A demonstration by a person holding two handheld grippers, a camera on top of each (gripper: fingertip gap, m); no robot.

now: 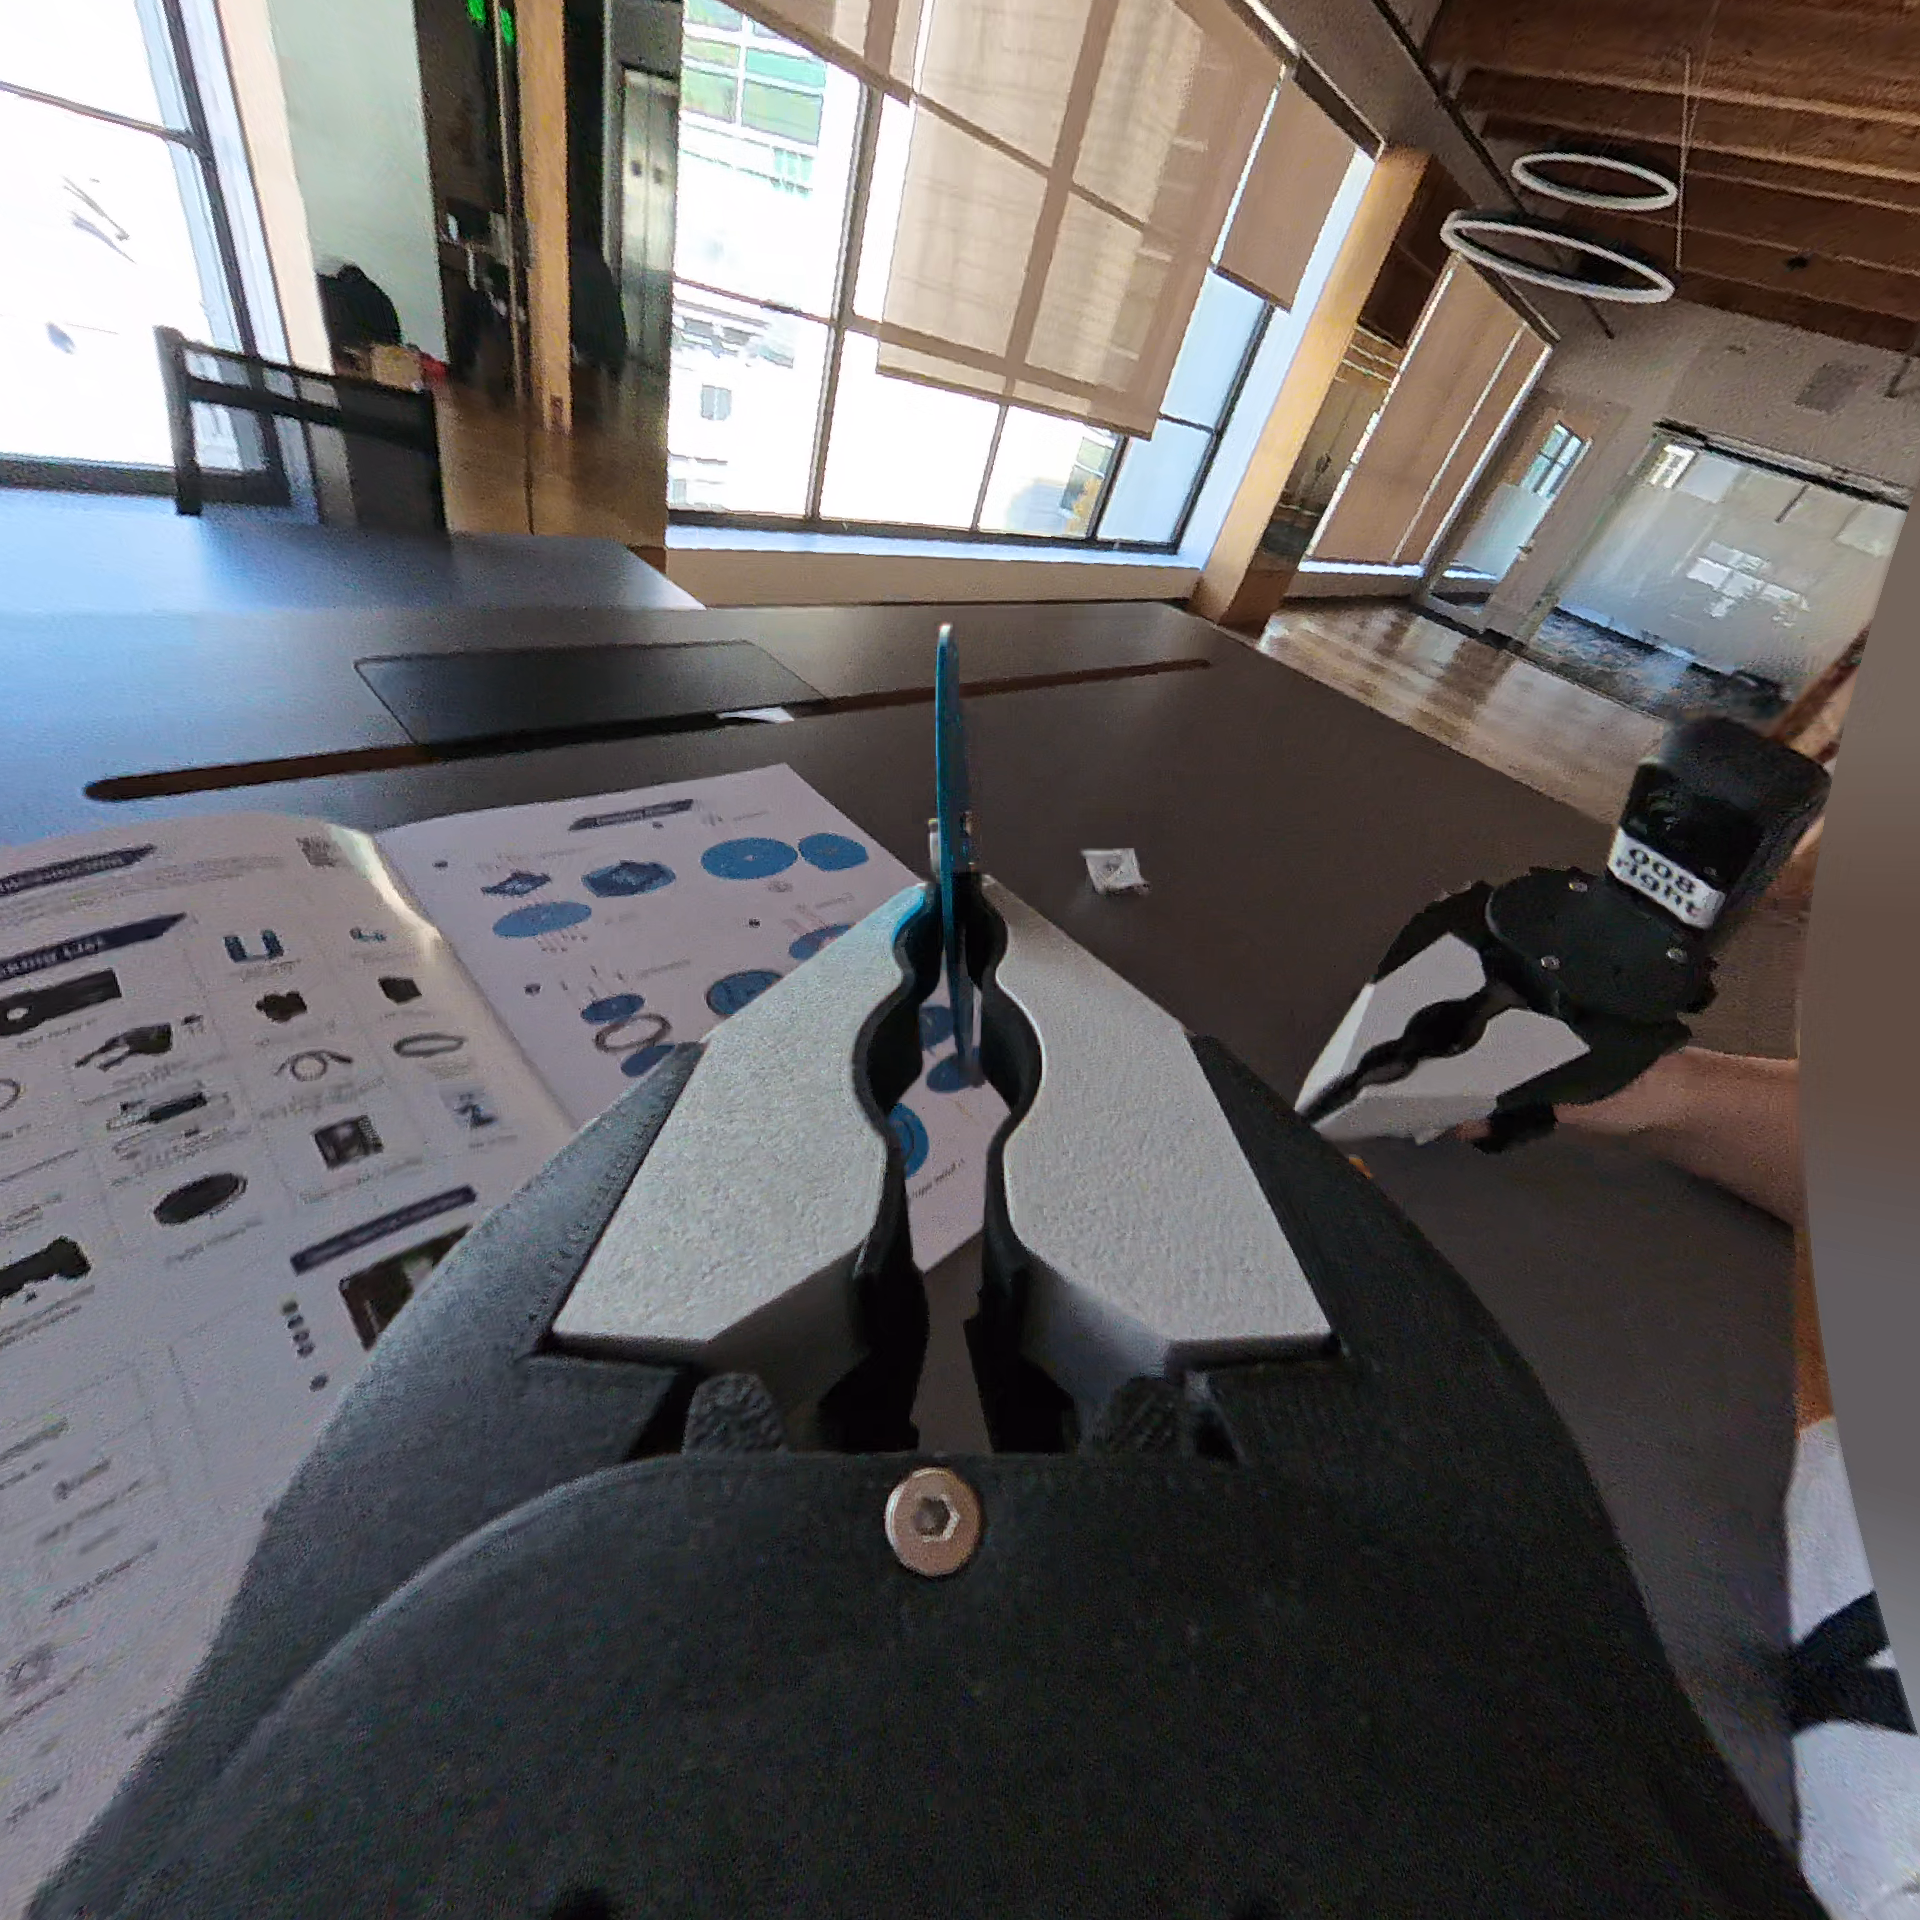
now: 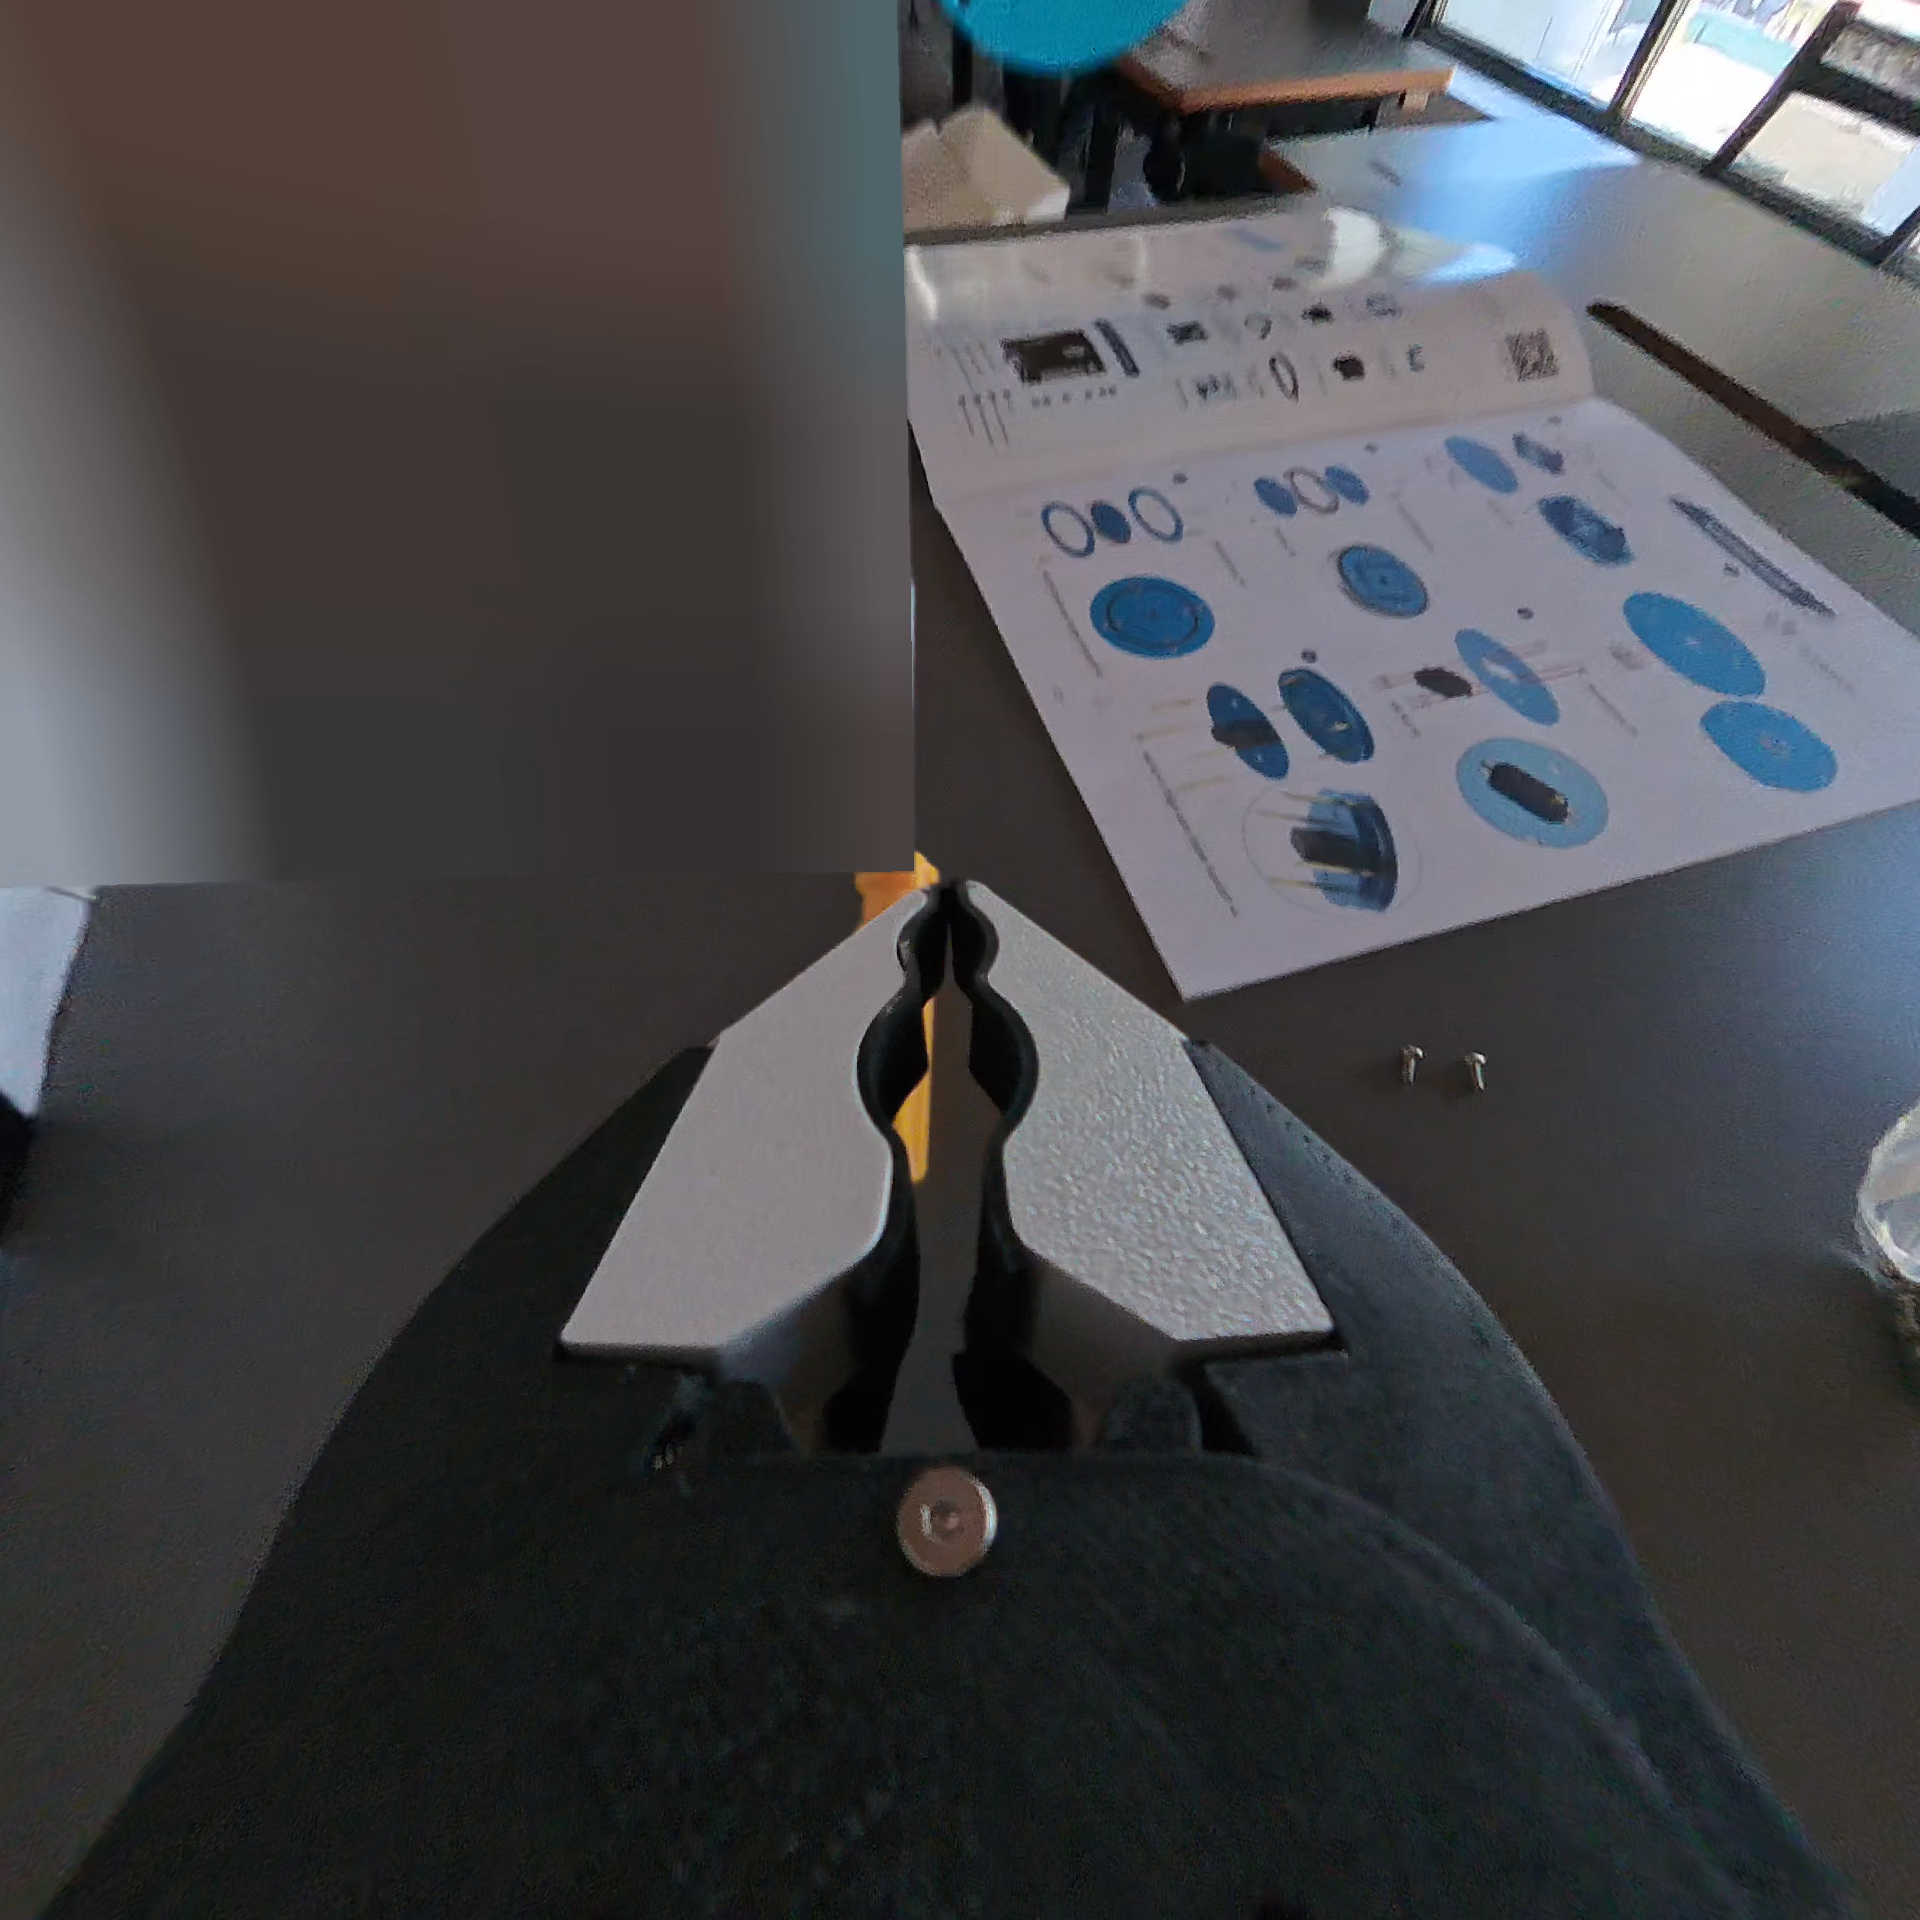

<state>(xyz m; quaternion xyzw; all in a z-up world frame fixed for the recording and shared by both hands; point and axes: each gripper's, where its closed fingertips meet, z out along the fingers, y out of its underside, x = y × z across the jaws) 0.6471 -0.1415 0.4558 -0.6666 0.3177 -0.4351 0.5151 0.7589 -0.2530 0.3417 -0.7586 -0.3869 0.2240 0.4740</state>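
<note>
My left gripper (image 1: 951, 896) is shut on a thin blue disc (image 1: 951, 769). The disc stands edge-on and rises straight out of the fingertips above the dark table (image 1: 1299, 790). Its upper edge also shows at the top of the right wrist view (image 2: 1060, 26). My right gripper (image 2: 951, 896) is shut, fingertips together with nothing between them. An orange object (image 2: 881, 896) lies on the table just behind and under its fingers, mostly hidden by them. In the left wrist view the right gripper (image 1: 1311, 1114) is low over the table at the right, tips closed.
An open instruction booklet (image 2: 1455, 623) with blue part drawings lies on the table, also at left in the left wrist view (image 1: 260, 1039). Two small screws (image 2: 1410, 1065) lie near its corner. A clear bag (image 2: 1893, 1216) is at the right edge. A small white packet (image 1: 1112, 869) lies farther off. Tip to tip, the grippers are about 20 centimeters apart.
</note>
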